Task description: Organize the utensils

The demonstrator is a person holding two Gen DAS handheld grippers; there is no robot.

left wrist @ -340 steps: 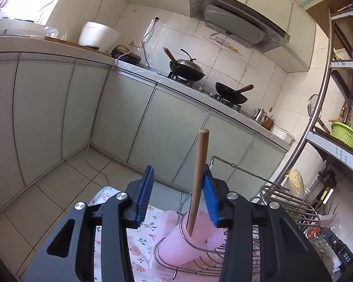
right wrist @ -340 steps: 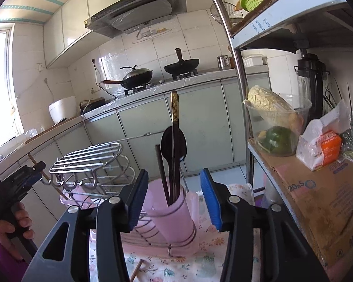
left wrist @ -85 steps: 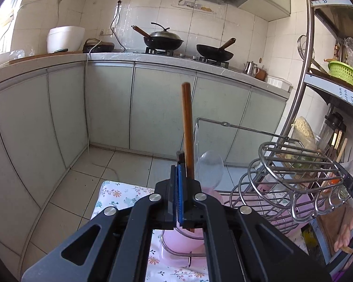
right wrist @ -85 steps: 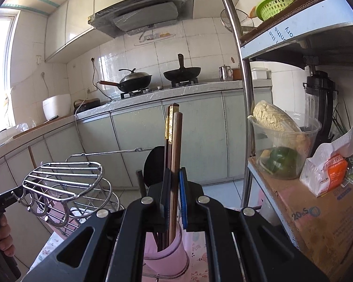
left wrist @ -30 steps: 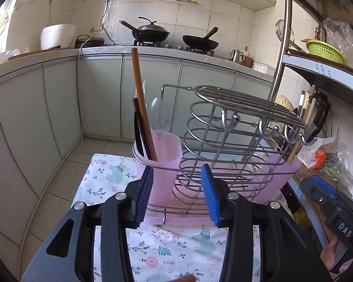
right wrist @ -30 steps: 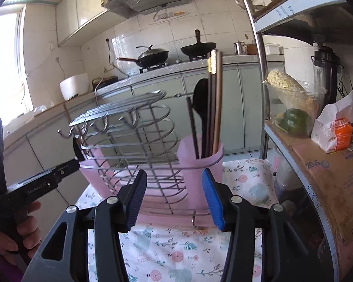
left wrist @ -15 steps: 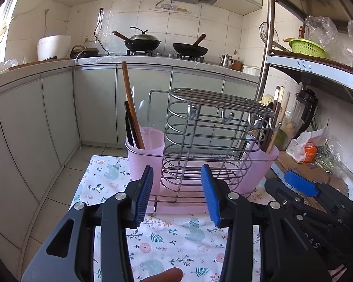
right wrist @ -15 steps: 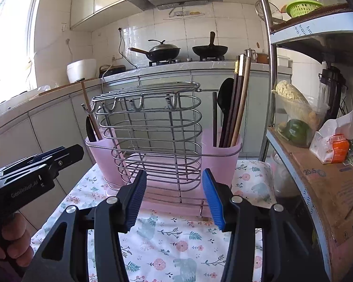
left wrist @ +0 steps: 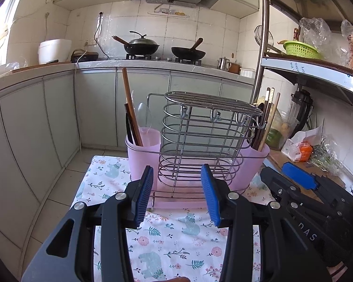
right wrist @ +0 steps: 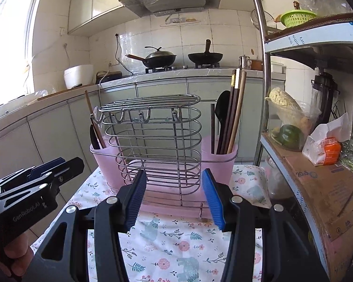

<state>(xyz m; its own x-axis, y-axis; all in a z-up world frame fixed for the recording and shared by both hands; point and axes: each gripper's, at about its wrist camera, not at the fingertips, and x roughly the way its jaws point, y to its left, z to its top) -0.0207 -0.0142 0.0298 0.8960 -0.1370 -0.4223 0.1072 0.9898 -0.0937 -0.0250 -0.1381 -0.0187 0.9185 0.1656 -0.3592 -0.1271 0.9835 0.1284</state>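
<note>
The left hand-held gripper (left wrist: 176, 195) hangs with its blue pads spread and nothing between them; the right hand-held gripper (right wrist: 174, 198) is likewise spread and empty. Both sit above the near part of a flowered cloth (left wrist: 167, 239) that covers the counter, and this near stretch of cloth is bare apart from a fingertip at the bottom edge of the left view. The two grippers are side by side, each showing at the edge of the other's view, the left one held by a hand (right wrist: 16, 253).

Beyond the pads, apart from them, stands the wire rack (left wrist: 209, 138) on a pink tray, toward the far edge of the cloth. A pink cup (left wrist: 143, 150) sits at its left end holding a long wooden handle, a dark utensil and a clear spoon (left wrist: 144, 117). Another pink cup (right wrist: 220, 162) at its right end holds chopsticks (right wrist: 236, 110) and a black spoon, all upright or slightly leaning.

The cloth's left edge drops to the tiled floor (left wrist: 58, 202), open there. On the right, a metal shelf (right wrist: 317, 183) with a cardboard sheet, a bag and a tub of vegetables crowds close beside the rack. Farther back, grey-green cabinets run under a worktop with two woks (left wrist: 141, 45) and a rice cooker.
</note>
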